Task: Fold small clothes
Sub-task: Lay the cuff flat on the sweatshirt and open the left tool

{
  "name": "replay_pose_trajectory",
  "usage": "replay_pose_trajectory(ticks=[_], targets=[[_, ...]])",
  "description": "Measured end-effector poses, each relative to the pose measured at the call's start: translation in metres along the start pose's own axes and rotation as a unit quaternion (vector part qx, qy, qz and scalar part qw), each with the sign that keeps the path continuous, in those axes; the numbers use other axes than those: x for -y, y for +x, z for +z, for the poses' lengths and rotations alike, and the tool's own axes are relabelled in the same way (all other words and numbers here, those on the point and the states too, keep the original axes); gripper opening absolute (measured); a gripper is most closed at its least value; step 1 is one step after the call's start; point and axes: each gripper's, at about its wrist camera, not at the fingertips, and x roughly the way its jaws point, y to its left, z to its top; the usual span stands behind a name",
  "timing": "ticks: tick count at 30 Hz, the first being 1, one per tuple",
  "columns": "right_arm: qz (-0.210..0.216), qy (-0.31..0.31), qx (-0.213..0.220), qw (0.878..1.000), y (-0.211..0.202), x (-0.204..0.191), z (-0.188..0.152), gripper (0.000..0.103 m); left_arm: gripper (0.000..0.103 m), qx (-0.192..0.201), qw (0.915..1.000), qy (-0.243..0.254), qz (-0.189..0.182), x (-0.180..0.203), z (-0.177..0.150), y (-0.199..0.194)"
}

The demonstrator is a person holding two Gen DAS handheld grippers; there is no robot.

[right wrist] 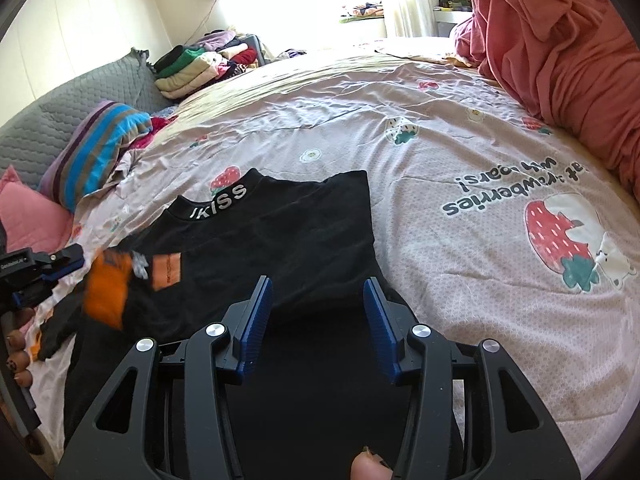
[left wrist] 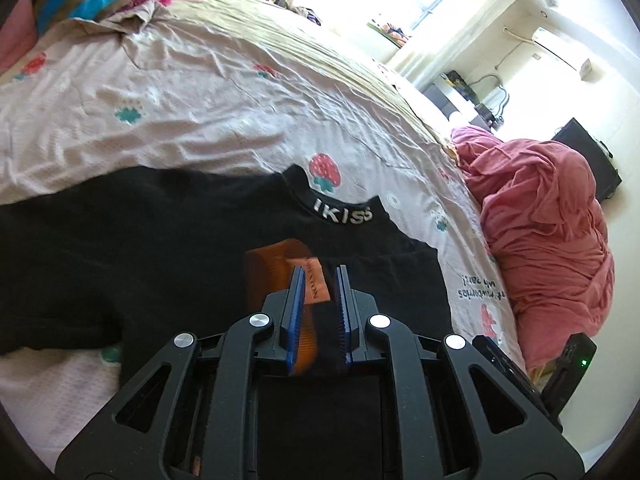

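Filling the right wrist view from edge to edge: strawberry-print bed sheet [right wrist: 400, 128], pulled fairly smooth, likely to serve as a flat folding surface. Heaped at 1 to 2 o'clock: pink blanket [right wrist: 560, 60], pushed aside, probably to keep the working patch free.

Lying just off centre, towards 10 o'clock: black top [right wrist: 280, 240], spread flat with its lettered collar at 11 o'clock, far from the person, so hem and sides stay within reach. Right edge already straight, seemingly folded in.

Lifted off the sheet at 9 o'clock: orange-patched sleeve [right wrist: 106, 292], apparently being carried inward across the body for the next fold.

Clamped on that sleeve: left gripper [left wrist: 320, 272], jaws nearly together with orange and black cloth pinched between the blue pads.

Hovering at 6 o'clock over the hem: right gripper [right wrist: 317, 280], jaws about half spread, black cloth beneath but nothing visibly pinched; perhaps poised to steady the hem.
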Motion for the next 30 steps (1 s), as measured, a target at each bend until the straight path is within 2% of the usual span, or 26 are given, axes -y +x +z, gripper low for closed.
replay_pose_trajectory(ticks=[6,8,15,18,21,25,26,28,30], targets=[[-0.005,-0.037,-0.015,0.999,0.018,-0.019,0.006,0.046,0.01,-0.013,0.9998,0.007,0.014,-0.002,-0.001,0.008],[-0.005,-0.054,-0.022,0.998,0.026,-0.027,0.007,0.046,0.021,-0.031,0.9991,0.017,0.025,0.0,-0.005,0.018],[-0.001,-0.085,-0.047,0.995,0.048,-0.042,0.007,0.046,0.038,-0.096,0.9908,0.052,0.081,-0.002,-0.028,0.057],[-0.026,-0.092,-0.069,0.993,0.061,-0.038,0.003,0.046,0.04,-0.116,0.9864,0.056,0.102,-0.008,-0.037,0.069],[-0.062,-0.09,-0.105,0.989,0.077,-0.025,-0.004,0.046,0.04,-0.119,0.986,0.056,0.103,-0.013,-0.041,0.07],[-0.042,-0.07,-0.107,0.991,0.078,-0.016,-0.008,0.046,0.04,-0.115,0.9868,0.054,0.1,-0.016,-0.042,0.065],[-0.04,-0.064,-0.103,0.992,0.076,-0.017,-0.007,0.047,0.04,-0.115,0.9868,0.054,0.1,-0.015,-0.042,0.064],[-0.021,-0.049,-0.094,0.994,0.07,-0.017,-0.006,0.062,0.044,-0.114,0.9873,0.054,0.097,-0.014,-0.042,0.06],[-0.006,-0.038,-0.089,0.995,0.064,-0.019,-0.005,0.068,0.049,-0.112,0.9877,0.053,0.095,-0.011,-0.042,0.057]])
